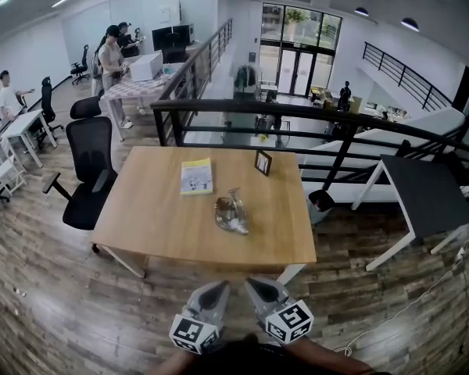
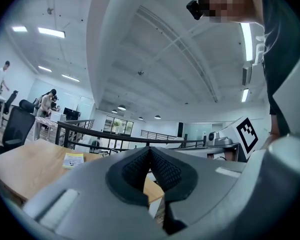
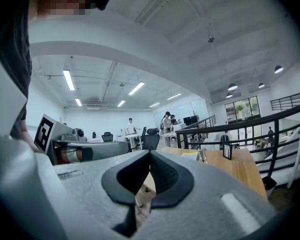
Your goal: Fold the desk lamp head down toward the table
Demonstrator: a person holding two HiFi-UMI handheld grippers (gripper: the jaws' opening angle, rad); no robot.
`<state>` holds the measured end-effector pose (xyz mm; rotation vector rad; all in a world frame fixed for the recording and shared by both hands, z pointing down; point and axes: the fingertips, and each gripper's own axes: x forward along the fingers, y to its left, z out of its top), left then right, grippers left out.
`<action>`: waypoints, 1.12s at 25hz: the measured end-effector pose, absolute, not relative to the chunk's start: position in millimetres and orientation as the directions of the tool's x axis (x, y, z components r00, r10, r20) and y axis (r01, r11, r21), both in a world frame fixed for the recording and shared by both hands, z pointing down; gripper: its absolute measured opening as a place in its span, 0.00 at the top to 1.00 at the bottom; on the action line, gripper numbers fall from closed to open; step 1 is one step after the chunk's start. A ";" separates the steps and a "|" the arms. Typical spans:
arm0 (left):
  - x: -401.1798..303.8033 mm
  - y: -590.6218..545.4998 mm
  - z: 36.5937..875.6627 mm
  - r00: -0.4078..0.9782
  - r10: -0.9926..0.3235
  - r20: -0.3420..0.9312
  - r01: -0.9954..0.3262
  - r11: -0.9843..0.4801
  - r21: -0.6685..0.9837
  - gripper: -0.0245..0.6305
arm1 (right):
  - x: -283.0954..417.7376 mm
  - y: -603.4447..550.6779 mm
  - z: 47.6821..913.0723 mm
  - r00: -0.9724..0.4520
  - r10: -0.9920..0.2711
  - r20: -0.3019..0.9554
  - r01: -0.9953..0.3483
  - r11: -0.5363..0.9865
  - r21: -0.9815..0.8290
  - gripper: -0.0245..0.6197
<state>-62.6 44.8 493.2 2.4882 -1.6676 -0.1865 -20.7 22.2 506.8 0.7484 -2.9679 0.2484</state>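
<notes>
- Risk of tipping or skidding the desk lamp (image 1: 231,214) across the counter (image 1: 148,217) if pushed at the head with nothing steadying the base; small and glinting, so probably light and slippery.
- Risk also of arriving unready: left claw (image 1: 216,286) and right claw (image 1: 255,283) both pressed fully closed, gripping nothing, hanging short of the counter's near edge.
- Lamp toward the middle of the counter's near half, closer than the yellow booklet (image 1: 196,176) and the small picture frame (image 1: 263,162).
- Long axis apparently running from the counter's far edge toward its near edge, slightly slanted; too small to tell which end is the head.
</notes>
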 end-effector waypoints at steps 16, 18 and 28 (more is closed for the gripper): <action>-136.1 153.6 481.8 0.537 -0.843 -0.013 -0.832 -0.533 0.153 0.96 | -93.5 145.8 490.8 -0.788 -0.615 0.030 -0.612 0.777 -0.146 0.96; -140.6 162.8 482.3 0.557 -0.830 -0.015 -0.819 -0.553 0.153 0.96 | -98.9 158.0 491.4 -0.776 -0.631 0.028 -0.627 0.766 -0.142 0.96; -143.9 187.4 483.4 0.618 -0.785 -0.036 -0.770 -0.614 0.171 0.96 | -114.0 193.0 495.3 -0.750 -0.659 0.059 -0.661 0.743 -0.107 0.96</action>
